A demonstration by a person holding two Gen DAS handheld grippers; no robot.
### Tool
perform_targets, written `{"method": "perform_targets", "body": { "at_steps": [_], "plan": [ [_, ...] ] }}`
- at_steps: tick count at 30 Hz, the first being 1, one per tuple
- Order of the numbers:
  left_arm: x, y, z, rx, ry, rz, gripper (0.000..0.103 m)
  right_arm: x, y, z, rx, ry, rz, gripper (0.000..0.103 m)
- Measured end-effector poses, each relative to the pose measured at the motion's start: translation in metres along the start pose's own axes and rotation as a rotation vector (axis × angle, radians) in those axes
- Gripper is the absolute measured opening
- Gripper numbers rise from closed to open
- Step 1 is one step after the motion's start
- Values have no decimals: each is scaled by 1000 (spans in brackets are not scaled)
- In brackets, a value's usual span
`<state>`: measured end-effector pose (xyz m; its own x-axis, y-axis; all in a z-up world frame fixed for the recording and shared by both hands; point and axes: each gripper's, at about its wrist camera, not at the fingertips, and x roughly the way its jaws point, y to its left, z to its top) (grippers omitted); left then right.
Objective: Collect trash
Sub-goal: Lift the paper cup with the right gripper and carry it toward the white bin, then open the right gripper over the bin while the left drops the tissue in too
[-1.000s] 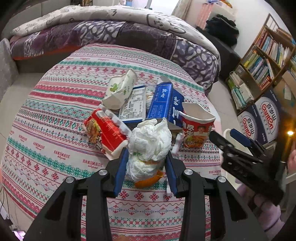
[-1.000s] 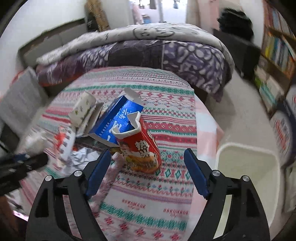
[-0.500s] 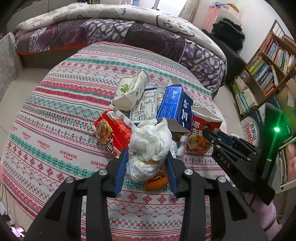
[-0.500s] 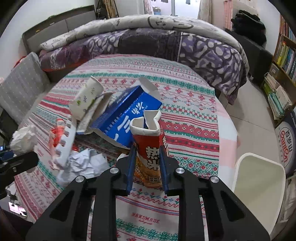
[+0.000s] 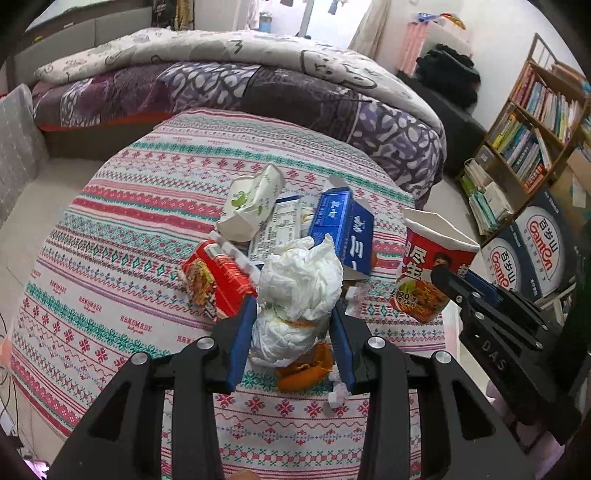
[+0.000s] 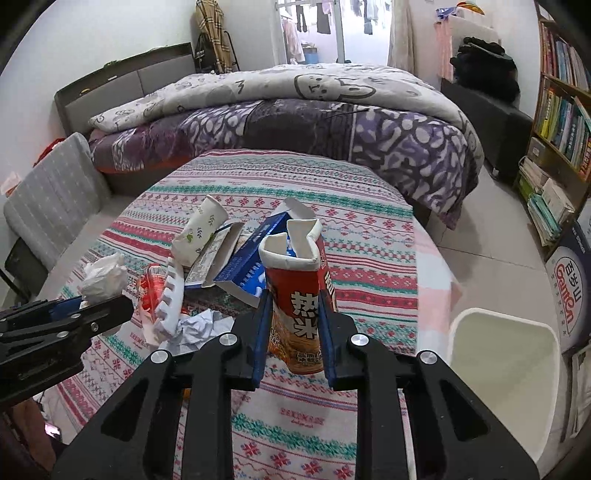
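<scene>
Crumpled white tissue wad [image 5: 299, 295] pinched upright, red noodle cup [image 6: 295, 291] squeezed, crushed, above the striped cloth

Bedroom interior. A bed [image 6: 295, 122] with a purple patterned cover and pale cartoon quilt stands behind the round worktop [image 6: 332, 184], which wears a striped cloth. A wooden bookshelf [image 6: 561, 110] lines the right wall; pale floor tiles [image 6: 491, 240] lie between. Daylight enters a far doorway [image 6: 314, 29].

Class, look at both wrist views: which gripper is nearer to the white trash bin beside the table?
Right. The right gripper, clamped on the red noodle cup, has the white bin just off to its side; the left gripper holds crumpled tissue farther away.
</scene>
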<state>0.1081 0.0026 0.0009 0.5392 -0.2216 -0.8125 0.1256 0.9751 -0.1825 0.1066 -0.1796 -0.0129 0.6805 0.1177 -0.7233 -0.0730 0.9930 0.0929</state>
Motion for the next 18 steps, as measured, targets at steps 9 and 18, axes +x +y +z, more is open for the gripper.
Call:
{"method": "perform_targets", "body": {
  "at_steps": [9, 18],
  "plan": [
    [6, -29, -6, 64, -8, -17, 39, -19, -53, -10, 110, 20, -78, 23],
    [15, -70, -15, 147, -4, -57, 39, -36, -122, -29, 284, 59, -191, 24]
  ]
}}
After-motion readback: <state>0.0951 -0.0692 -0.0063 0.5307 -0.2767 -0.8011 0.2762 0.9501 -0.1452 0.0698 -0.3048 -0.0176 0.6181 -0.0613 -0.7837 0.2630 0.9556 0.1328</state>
